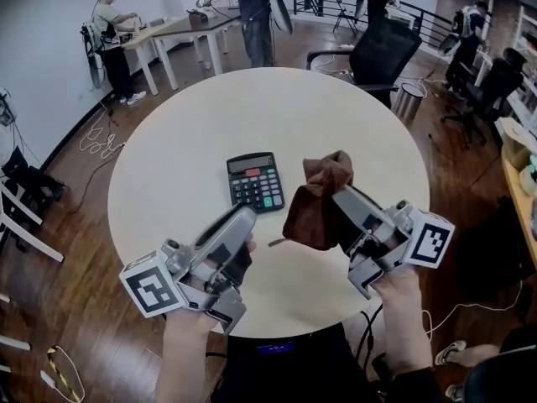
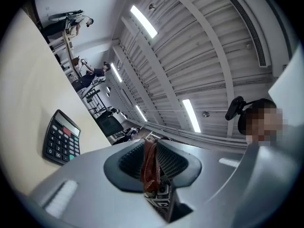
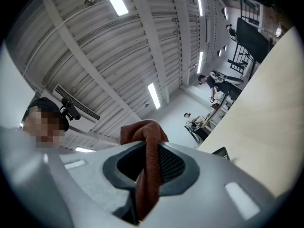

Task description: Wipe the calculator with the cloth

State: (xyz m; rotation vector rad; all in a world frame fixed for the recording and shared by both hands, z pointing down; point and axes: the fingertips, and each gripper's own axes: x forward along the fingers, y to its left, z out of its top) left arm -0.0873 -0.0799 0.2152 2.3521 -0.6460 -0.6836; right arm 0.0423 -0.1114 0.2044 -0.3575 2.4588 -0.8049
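The right gripper [image 1: 342, 198] clamps a bunched brown fabric cloth [image 1: 312, 215] above the round cream tabletop's [image 1: 180, 141] near edge. The left gripper [image 1: 250, 215] pinches a thin brown strip, seemingly the cloth's corner. The black plastic calculator [image 1: 255, 181] lies at the tabletop's centre. With nothing bracing it, a wipe could shove it aside.

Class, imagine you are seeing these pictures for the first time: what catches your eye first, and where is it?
The brown cloth stands out first, bunched in the right gripper's jaws over the round white table. Next comes the black calculator, lying flat near the table's middle, with the left gripper nearby pinching a thin reddish-brown strip.
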